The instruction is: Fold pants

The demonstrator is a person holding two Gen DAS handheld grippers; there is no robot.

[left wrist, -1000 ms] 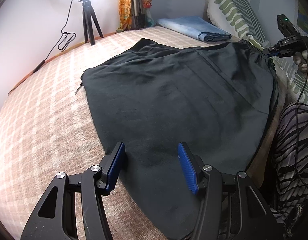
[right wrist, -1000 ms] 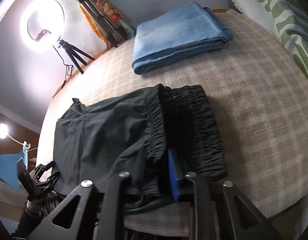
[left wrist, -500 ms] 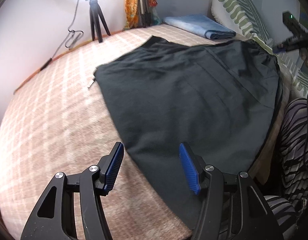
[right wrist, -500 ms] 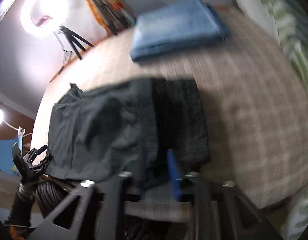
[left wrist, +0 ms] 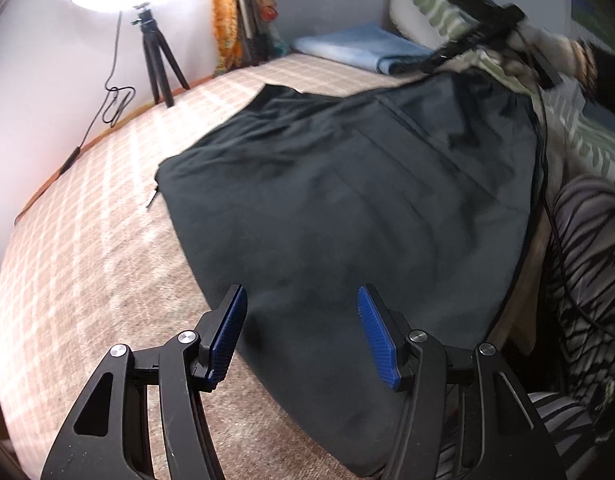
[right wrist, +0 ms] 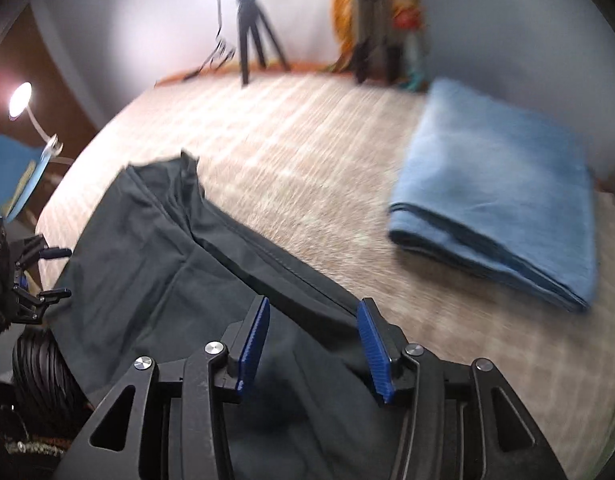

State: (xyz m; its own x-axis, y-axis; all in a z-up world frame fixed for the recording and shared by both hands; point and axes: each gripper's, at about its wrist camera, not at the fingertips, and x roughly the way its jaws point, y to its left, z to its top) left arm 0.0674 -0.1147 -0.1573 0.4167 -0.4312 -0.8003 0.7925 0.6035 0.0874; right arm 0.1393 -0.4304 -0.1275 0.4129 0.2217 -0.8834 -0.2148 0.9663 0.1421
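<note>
Black pants (left wrist: 347,208) are lying on a beige-and-white checked cover (left wrist: 87,240), with light blue folded cloth (right wrist: 503,200) lying beyond them, a green-and-white patterned pillow (left wrist: 427,12) showing behind, and blue pads (left wrist: 227,332) facing the pants.

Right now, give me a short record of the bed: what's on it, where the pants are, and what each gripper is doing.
surface: checked bedspread
pants: black pants spread flat on the bedspread
other laundry: folded blue cloth lying apart from the pants
left gripper: jaws open over the near end of the pants, nothing between them
right gripper: jaws have just been opening, open over the pants, not pinching the fabric
lighting: ring light on a tripod by the wall
</note>
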